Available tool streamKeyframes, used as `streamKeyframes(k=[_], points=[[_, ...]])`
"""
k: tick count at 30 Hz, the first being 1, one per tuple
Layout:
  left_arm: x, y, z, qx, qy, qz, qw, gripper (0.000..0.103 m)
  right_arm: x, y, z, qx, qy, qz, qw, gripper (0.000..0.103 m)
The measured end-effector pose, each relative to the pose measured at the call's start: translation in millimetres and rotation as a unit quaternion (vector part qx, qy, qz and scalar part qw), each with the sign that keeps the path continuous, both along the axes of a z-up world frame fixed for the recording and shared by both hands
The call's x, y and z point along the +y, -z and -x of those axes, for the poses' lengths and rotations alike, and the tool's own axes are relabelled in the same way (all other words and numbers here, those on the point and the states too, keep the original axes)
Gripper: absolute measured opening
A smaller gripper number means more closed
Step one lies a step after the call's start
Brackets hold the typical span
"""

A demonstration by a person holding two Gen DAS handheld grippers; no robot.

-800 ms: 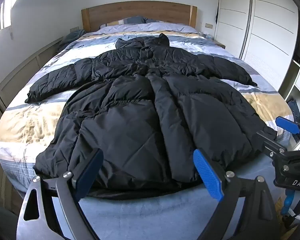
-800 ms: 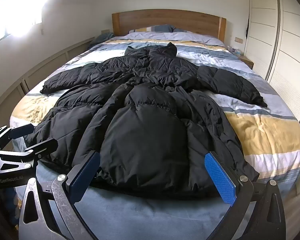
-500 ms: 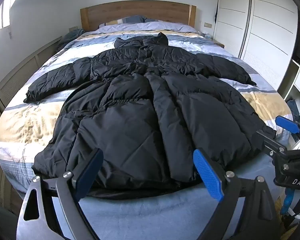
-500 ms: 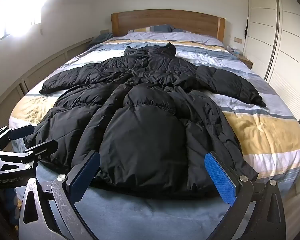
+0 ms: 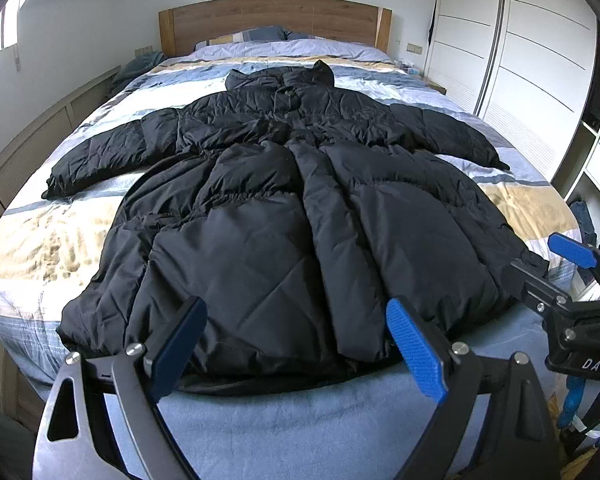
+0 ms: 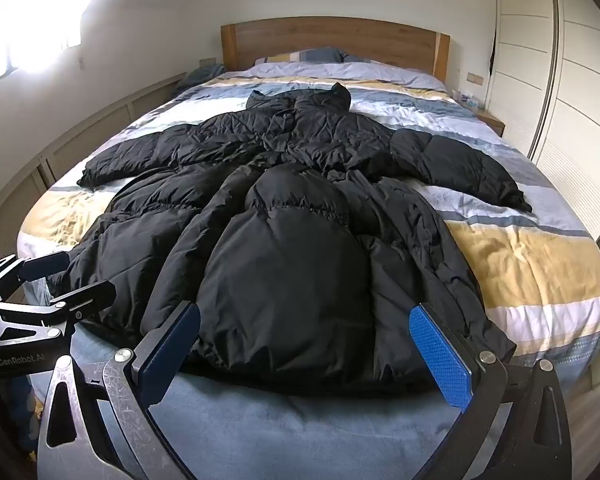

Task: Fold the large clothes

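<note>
Across the striped bed (image 5: 52,240), a black puffer coat (image 5: 300,232) lies spread flat, its hood toward the far wooden headboard (image 5: 276,20) and its hem at the near edge. Both sleeves stretch outward, one to the left and one to the right, resting on the blue, white and yellow cover. Near the hem, the left gripper (image 5: 296,344) hangs just above the bed's foot, jaws released and spread wide, holding nothing; its blue pads frame the coat's lower left half. The right gripper (image 6: 304,356) hovers beside it, also released and empty, framing the coat's lower right half. Each gripper shows at the edge of the other's view. White wardrobe doors (image 5: 520,60) line the right wall, and pillows (image 6: 308,56) sit against the headboard.
</note>
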State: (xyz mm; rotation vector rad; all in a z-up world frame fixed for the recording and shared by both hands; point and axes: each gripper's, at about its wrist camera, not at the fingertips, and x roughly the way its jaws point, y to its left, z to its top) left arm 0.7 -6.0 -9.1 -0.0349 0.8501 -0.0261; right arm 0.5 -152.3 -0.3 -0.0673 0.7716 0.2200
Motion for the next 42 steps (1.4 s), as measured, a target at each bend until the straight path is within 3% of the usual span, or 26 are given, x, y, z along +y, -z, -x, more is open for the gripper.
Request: streamKeyframes(k=[42], points=[[-9.5, -0.7, 0.1, 0.004, 0.006, 0.000, 1.0000, 0.092, 4.0, 4.1, -1.5, 0.008, 0.000, 0.005, 1.000, 0.103]])
